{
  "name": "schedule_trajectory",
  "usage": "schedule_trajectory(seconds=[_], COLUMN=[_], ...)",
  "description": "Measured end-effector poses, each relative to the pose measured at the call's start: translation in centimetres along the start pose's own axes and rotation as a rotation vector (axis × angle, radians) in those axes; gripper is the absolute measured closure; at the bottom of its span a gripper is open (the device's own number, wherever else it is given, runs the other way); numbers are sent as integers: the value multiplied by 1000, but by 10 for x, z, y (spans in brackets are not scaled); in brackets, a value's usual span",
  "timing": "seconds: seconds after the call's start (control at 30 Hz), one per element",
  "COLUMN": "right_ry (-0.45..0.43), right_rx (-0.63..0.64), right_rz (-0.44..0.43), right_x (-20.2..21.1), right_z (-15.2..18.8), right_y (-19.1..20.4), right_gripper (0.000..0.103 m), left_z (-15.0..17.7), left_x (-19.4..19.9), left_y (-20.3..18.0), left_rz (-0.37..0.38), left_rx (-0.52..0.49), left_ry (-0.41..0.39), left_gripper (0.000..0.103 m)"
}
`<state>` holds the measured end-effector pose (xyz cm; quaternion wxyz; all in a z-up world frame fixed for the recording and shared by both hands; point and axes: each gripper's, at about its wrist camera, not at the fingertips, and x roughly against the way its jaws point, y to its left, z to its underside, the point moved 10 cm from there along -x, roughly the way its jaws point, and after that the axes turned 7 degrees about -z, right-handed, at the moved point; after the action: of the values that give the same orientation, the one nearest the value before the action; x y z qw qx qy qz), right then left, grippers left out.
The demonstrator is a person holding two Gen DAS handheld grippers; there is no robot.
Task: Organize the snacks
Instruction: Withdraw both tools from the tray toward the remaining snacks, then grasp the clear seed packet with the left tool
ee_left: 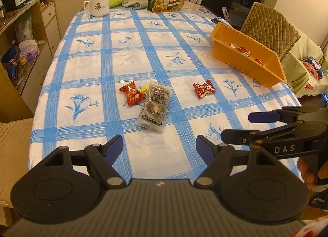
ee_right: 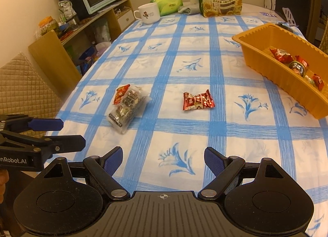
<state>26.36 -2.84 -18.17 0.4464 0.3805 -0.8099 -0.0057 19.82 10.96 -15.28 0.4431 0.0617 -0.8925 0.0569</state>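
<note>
Candy in the red wrapper (ee_right: 198,101) lies alone on the desk (ee_right: 215,134) ahead of the empty, spread right claw (ee_right: 163,160), so lower squarely, pinch its body, then carry it to the orange tray (ee_right: 272,66); left claw (ee_left: 159,148) also gapes empty.

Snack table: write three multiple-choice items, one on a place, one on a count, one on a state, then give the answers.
1. Where does the orange tray sit?
A. at the table's right side
B. beside the mug
C. on the chair

2. How many snacks lie loose on the tablecloth?
A. one
B. four
C. seven

3. How do the jaws of the right gripper stand?
A. shut on a candy
B. shut on nothing
C. open, holding nothing

Answers:
1 A, it stands near the right edge, far from the white mug.
2 B, a red candy, a yellow candy and a clear packet lie together, another red candy apart.
3 C, cloth shows between them.
</note>
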Motion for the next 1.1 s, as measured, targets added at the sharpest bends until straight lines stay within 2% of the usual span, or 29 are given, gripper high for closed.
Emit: schedule_trajectory(seconds=[0.47,1.1], right_ry=[-8,10], right_rx=[-56,-105], right_rz=[41,58], right_x=[-9,-20], right_z=[-16,-22], right_y=[-43,-66], right_gripper=[17,17], left_z=[-21,-41], left_x=[-52,-102], left_y=[-16,-16], left_rz=[-33,-70], left_rx=[-119,-178], left_ry=[-9,25], left_gripper=[42,56])
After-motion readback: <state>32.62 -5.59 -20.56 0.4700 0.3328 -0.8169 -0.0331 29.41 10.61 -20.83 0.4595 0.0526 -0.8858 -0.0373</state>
